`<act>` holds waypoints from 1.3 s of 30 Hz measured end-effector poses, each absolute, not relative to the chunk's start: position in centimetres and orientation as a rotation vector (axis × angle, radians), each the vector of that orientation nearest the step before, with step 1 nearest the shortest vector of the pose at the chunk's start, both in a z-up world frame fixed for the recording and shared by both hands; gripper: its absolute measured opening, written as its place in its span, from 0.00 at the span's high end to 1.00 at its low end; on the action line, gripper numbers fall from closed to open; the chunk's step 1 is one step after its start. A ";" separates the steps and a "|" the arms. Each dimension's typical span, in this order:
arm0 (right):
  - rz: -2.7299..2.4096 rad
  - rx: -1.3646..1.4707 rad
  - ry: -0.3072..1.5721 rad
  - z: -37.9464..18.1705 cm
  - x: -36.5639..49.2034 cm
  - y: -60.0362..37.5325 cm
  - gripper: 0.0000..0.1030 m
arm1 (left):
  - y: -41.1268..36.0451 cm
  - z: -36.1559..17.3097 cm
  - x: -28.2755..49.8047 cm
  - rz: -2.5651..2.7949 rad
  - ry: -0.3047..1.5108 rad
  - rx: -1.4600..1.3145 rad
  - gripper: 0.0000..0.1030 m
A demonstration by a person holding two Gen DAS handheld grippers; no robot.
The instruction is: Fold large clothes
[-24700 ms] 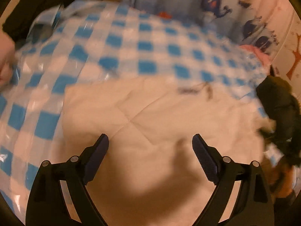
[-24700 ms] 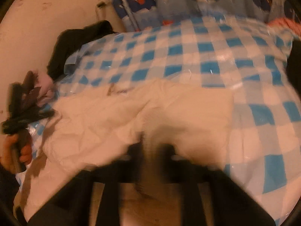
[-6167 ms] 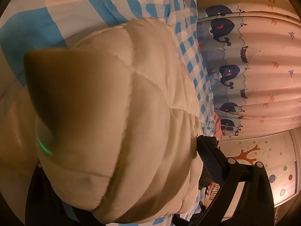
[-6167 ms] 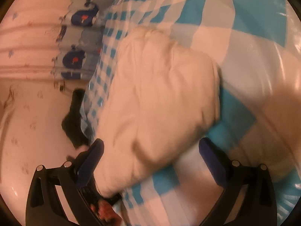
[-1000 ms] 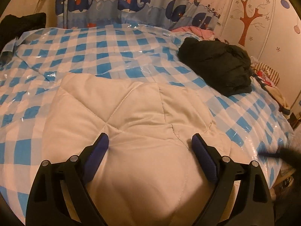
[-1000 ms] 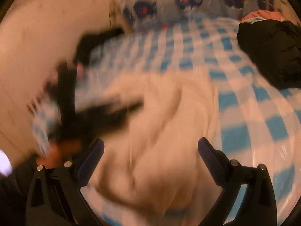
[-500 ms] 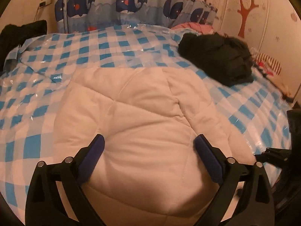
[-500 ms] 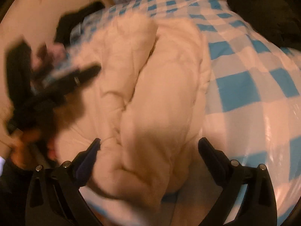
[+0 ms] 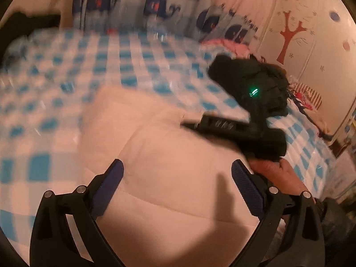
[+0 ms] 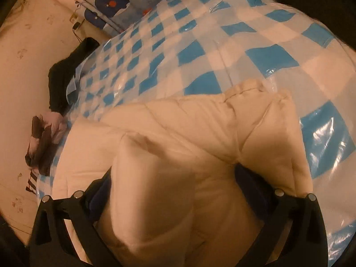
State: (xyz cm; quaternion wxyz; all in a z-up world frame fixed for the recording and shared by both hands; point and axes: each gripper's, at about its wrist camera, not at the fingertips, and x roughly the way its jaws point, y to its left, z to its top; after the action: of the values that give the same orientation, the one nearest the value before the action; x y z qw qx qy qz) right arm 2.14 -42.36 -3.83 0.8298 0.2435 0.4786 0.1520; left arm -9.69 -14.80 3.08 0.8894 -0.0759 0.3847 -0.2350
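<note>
Cream quilted jacket (image 9: 169, 160) lies folded in a puffy bundle on the bed's blue-and-white checked cover (image 9: 124, 66), at the near edge, roughly mid-width. A clear plastic sheet (image 10: 320, 138) covers the checks and glares in the right wrist view.

Left gripper (image 9: 176, 179): jaws wide apart, nothing between them, hanging above the jacket's near part. Left wrist view is motion-blurred across the far half of the bed.

Right gripper (image 10: 172, 187): jaws spread wide with a thick fold of the jacket (image 10: 178, 178) bulging up between them. Both fingertips are buried in or behind the padding. The fabric fills the gap, but I can't tell whether the pads actually bite on it or just straddle it. In the left wrist view the same gripper (image 9: 235, 131) shows from the side, lying low across the jacket's right part with the right hand (image 9: 280, 173) on its handle and a green LED lit on the body.

Dark garment heap (image 9: 249, 84) sits toward the bed's far right corner, apart from the jacket. Another black garment (image 10: 66, 71) hangs off the far left corner against the wall. Small dark-and-pale patterned cloth (image 10: 44, 140) lies at the left edge, just beside the jacket. Whale-print curtain (image 9: 155, 6) runs along the far edge. Red tree decal (image 9: 289, 35) on the wall past the right side.
</note>
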 end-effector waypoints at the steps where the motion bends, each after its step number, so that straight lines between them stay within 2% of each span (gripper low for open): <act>1: 0.318 0.515 1.004 -4.2 2.3 -42.4 0.05 | -15.3 2.3 -9.4 -0.480 0.788 -0.136 0.07; 3: 0.313 0.534 1.008 -4.9 2.5 -42.7 0.05 | -16.8 1.7 -9.5 -0.430 0.758 -0.053 0.07; 7: 0.332 0.541 1.060 -3.8 2.3 -43.1 0.07 | -15.9 2.1 -9.6 -0.452 0.779 -0.076 0.07; 9: 0.308 0.543 1.067 -1.3 1.2 -43.8 0.07 | -15.1 2.9 -9.8 -0.464 0.794 -0.084 0.07; 11: 0.321 0.487 0.962 2.8 -2.4 -44.2 0.07 | -14.1 4.1 -10.6 -0.447 0.795 -0.106 0.08; 13: 0.291 0.379 0.927 4.5 -5.4 -44.2 0.07 | -13.5 4.3 -11.1 -0.446 0.789 -0.121 0.08; 15: 0.242 0.232 0.965 2.3 -6.3 -43.3 0.07 | -13.8 3.0 -10.9 -0.465 0.800 -0.126 0.07; 18: 0.320 0.375 0.968 -2.7 -5.7 -45.0 0.06 | -15.4 2.3 -11.2 -0.427 0.789 -0.035 0.07; 22: 0.293 0.383 1.029 -0.7 -5.8 -45.6 0.07 | -15.1 4.1 -12.3 -0.389 0.808 -0.026 0.08; 25: 0.287 0.361 0.918 3.9 -9.4 -46.2 0.07 | -14.7 4.9 -14.2 -0.356 0.760 0.055 0.08; 27: 0.291 0.351 0.888 5.0 -11.9 -46.2 0.07 | -14.5 4.5 -14.5 -0.355 0.758 0.062 0.07; 30: 0.191 0.136 1.018 0.6 -12.7 -43.9 0.07 | -14.4 3.5 -14.3 -0.360 0.781 0.025 0.07; 33: 0.224 0.194 1.045 -3.8 -12.2 -44.5 0.06 | -16.0 3.1 -15.1 -0.339 0.758 0.120 0.06; 37: 0.206 0.173 1.108 -0.9 -11.6 -44.3 0.06 | -15.5 4.3 -16.0 -0.337 0.770 0.115 0.06; 39: 0.213 0.207 1.020 2.6 -12.2 -44.6 0.06 | -15.3 4.4 -16.5 -0.339 0.750 0.144 0.06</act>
State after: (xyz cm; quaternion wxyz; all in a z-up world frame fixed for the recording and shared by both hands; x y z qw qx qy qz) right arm -12.21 -44.57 2.64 0.8622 0.0989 0.4862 0.1016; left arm -16.55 -15.25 4.38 0.9140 0.0702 0.3642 -0.1647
